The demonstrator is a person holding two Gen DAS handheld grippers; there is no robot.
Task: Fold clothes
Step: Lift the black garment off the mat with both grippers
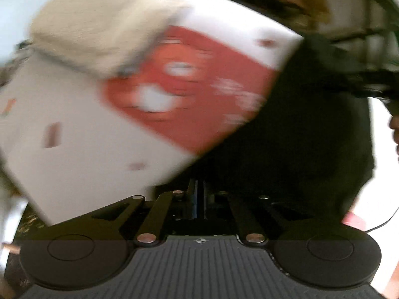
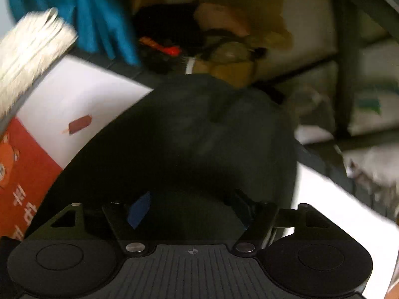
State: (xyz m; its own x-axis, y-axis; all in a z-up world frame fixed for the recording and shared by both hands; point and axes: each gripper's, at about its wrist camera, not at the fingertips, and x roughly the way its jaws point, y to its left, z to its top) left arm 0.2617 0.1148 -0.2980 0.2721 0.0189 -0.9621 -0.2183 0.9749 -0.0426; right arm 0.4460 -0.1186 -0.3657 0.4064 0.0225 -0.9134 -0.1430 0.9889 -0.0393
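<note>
A black garment (image 1: 299,137) lies crumpled on a white sheet with a red printed panel (image 1: 74,149). My left gripper (image 1: 198,194) is shut, its fingers pressed together at the garment's near edge; I cannot tell whether cloth is pinched between them. In the right wrist view the black garment (image 2: 199,137) fills the middle. My right gripper (image 2: 192,206) hangs over it with its jaws apart, a blue pad (image 2: 139,209) showing on the left finger. Dark cloth lies under the gap and the pads do not press on it.
A folded beige garment (image 1: 99,25) rests on the white sheet's far corner, also seen at the upper left as the beige pile (image 2: 30,49). Blue cloth (image 2: 99,20) hangs behind it. Bags and clutter (image 2: 224,49) and a dark metal frame (image 2: 349,74) stand beyond.
</note>
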